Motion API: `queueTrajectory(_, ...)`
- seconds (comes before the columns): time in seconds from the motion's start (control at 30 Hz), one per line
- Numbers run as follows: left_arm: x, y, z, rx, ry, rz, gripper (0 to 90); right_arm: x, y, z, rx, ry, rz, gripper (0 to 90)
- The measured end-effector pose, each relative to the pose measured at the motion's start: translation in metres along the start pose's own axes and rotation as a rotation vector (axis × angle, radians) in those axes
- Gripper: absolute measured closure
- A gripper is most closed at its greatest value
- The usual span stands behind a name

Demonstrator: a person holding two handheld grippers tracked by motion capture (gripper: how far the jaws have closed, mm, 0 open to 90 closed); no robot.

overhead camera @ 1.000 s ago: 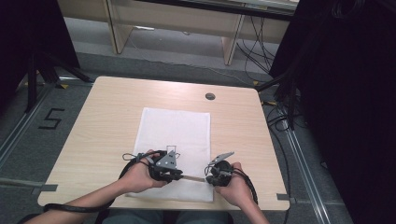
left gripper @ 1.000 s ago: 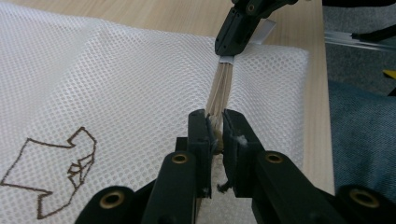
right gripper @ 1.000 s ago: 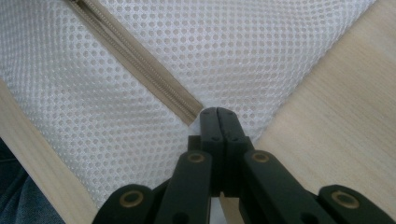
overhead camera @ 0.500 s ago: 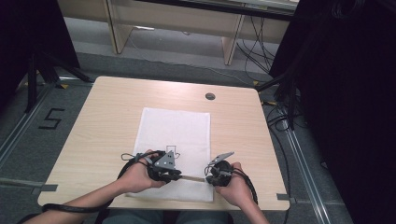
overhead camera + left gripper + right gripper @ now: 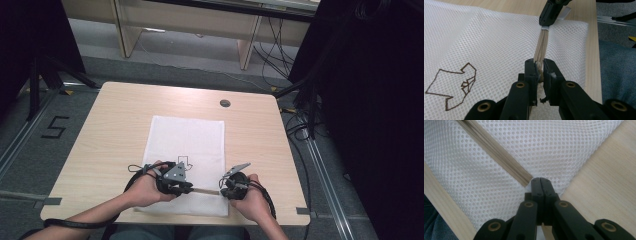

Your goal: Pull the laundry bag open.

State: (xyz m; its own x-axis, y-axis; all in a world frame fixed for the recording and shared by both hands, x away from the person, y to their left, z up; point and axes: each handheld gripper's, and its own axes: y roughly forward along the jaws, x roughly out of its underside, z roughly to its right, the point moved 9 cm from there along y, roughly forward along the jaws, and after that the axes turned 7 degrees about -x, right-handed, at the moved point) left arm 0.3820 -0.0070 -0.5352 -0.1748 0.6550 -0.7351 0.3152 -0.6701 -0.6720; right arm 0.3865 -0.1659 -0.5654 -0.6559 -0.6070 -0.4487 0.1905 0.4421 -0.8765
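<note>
Both tongs are working the mesh bag (image 5: 187, 150) lying at the desk's (image 5: 110, 125) near edge: left gripper (image 5: 539, 65) clamping the tan zipper (image 5: 542, 45), right gripper (image 5: 540, 181) pinching the bag's corner. Risk: pulling unevenly, mesh snagging the teeth or slipping free.

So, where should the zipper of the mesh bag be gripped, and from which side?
Grip the zipper at its two ends, coming in low along its length. It is a thin beige strip lying flat on the mesh bag near the table's front edge, so only a pinch across its width holds. The left gripper pinches one end; the right gripper is shut at the other.
</note>
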Motion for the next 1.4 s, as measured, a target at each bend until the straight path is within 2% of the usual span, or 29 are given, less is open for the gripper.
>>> queueTrajectory(0.13, 0.0009, -0.0003, -0.0004, -0.003, 0.006, -0.004, 81.6, 0.0, 0.0, -0.0001, 0.0, 0.001, 0.001, 90.0)
queueTrajectory(0.17, 0.0004, -0.0007, 0.0003, 0.006, -0.008, 0.006, 81.6, 0.0001, 0.0001, 0.0001, 0.002, 0.0, 0.0, 90.0)
queueTrajectory(0.33, 0.0018, -0.0023, -0.0005, 0.005, -0.013, 0.007, 81.6, -0.0001, 0.0, 0.0001, 0.001, 0.001, 0.001, 90.0)
queueTrajectory(0.47, 0.002, -0.0028, -0.001, 0.004, -0.004, 0.003, 81.6, 0.0, 0.0001, 0.0001, 0.002, -0.001, 0.0, 90.0)
queueTrajectory(0.6, 0.0022, -0.0034, -0.0003, 0.003, -0.019, 0.014, 81.6, 0.0001, 0.0, 0.0, 0.001, 0.0, 0.0, 90.0)
queueTrajectory(0.73, 0.0034, -0.0037, -0.001, 0.001, -0.005, 0.007, 81.6, 0.0, 0.0001, 0.0, 0.003, -0.002, -0.001, 90.0)
queueTrajectory(0.8, 0.0023, -0.0032, 0.0007, 0.003, -0.019, 0.018, 81.6, 0.0, 0.0001, 0.0001, 0.003, -0.002, -0.001, 90.0)
queueTrajectory(0.87, 0.0031, -0.0039, 0.0001, 0.002, -0.005, 0.011, 81.6, 0.0, 0.0001, 0.0001, 0.003, -0.002, -0.001, 90.0)
queueTrajectory(0.93, 0.0022, -0.0036, 0.0006, -0.004, -0.018, 0.024, 81.7, 0.0001, 0.0001, 0.0, 0.003, -0.002, -0.001, 90.0)
queueTrajectory(1.03, 0.0034, -0.0035, 0.0013, 0.004, -0.017, 0.017, 81.6, 0.0, 0.0001, 0.0001, 0.002, -0.003, 0.0, 90.0)
queueTrajectory(1.07, 0.0045, -0.004, 0.0002, 0.0, -0.003, 0.005, 81.7, 0.0001, 0.0001, 0.0001, 0.002, -0.003, -0.001, 90.0)
queueTrajectory(1.13, 0.0045, -0.0044, -0.0002, -0.002, -0.019, 0.014, 81.6, 0.0001, 0.0001, 0.0001, 0.002, -0.003, -0.001, 90.0)
queueTrajectory(1.17, 0.0053, -0.0053, -0.0008, 0.003, -0.012, 0.01, 81.7, 0.0, 0.0001, 0.0002, 0.003, -0.003, -0.001, 90.0)
queueTrajectory(1.27, 0.0054, -0.0056, -0.0004, 0.001, -0.026, 0.018, 81.6, 0.0001, 0.0001, 0.0001, 0.002, -0.002, -0.001, 90.0)
queueTrajectory(1.3, 0.0066, -0.0061, -0.0015, -0.003, -0.006, 0.006, 81.7, 0.0001, 0.0001, 0.0001, 0.002, -0.003, -0.002, 90.0)
queueTrajectory(1.37, 0.0057, -0.0057, -0.0005, -0.002, -0.017, 0.016, 81.7, 0.0, 0.0001, 0.0001, 0.002, -0.003, -0.001, 90.0)
queueTrajectory(1.4, 0.0066, -0.0063, -0.0015, -0.003, -0.005, 0.006, 81.7, 0.0001, 0.0001, 0.0001, 0.003, -0.003, -0.001, 90.0)
